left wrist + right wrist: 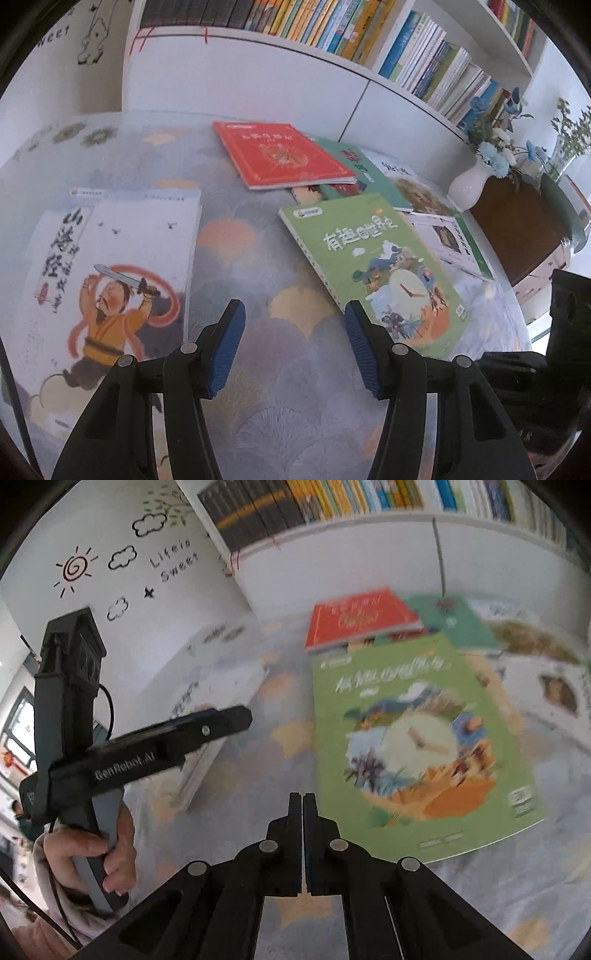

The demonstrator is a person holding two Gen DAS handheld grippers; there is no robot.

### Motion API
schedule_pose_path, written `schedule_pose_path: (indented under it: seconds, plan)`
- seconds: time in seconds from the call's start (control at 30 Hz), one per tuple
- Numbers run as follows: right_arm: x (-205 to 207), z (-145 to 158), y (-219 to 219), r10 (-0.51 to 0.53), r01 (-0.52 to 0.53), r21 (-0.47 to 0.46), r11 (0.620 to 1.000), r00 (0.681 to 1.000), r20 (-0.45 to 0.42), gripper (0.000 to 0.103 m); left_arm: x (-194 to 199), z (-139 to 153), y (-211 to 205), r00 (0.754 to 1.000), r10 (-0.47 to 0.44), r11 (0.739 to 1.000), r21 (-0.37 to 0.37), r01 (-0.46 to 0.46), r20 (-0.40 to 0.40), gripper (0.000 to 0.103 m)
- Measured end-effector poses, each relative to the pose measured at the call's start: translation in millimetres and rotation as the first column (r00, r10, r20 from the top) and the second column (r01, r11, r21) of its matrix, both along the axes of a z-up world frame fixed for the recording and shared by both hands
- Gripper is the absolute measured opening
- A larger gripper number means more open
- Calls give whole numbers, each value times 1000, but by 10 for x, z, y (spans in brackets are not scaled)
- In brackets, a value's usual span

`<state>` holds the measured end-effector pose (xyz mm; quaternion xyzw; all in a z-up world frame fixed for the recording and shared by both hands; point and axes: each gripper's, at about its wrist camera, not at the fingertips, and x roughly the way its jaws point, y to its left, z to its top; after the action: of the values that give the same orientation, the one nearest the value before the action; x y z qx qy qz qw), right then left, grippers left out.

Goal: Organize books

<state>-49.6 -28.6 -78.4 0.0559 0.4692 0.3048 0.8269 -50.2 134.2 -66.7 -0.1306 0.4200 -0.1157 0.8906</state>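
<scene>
Paperbacks lie scattered on the patterned table [258, 387]; the green book [413, 738] rests atop the pile, thin, light, floppy, probably slick, best pinched at its overhanging edge; left gripper [295, 347] stands apart, empty; right gripper [303, 801] is pressed together, empty.

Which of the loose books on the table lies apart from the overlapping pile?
The white book with the sword-waving figure, alone at the left on the patterned tablecloth; the red, green and other covers all overlap at the right.
</scene>
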Motion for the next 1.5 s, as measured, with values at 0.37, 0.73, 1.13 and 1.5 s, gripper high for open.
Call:
schedule_pose_path:
  seconds: [0.37,0.73,1.13,1.5]
  plan:
    - [735,-142,-849,-283,304,-163,939,949,143,65,-4,-280,-510,986,-163,986,32,163,14,54]
    - [694,-316,-815,-145,151,-133,980,988,47,71,22,-369,-571,971,-239,971,-32,238,-28,54]
    - [79,-382,-757,-69,67,-90,994,997,-16,74,-183,-312,-752,957,-281,955,77,285,-66,54]
    - [6,-500,-1241,14,44,234,971,970,-242,75,-376,-347,-811,933,-352,928,105,358,-77,54]
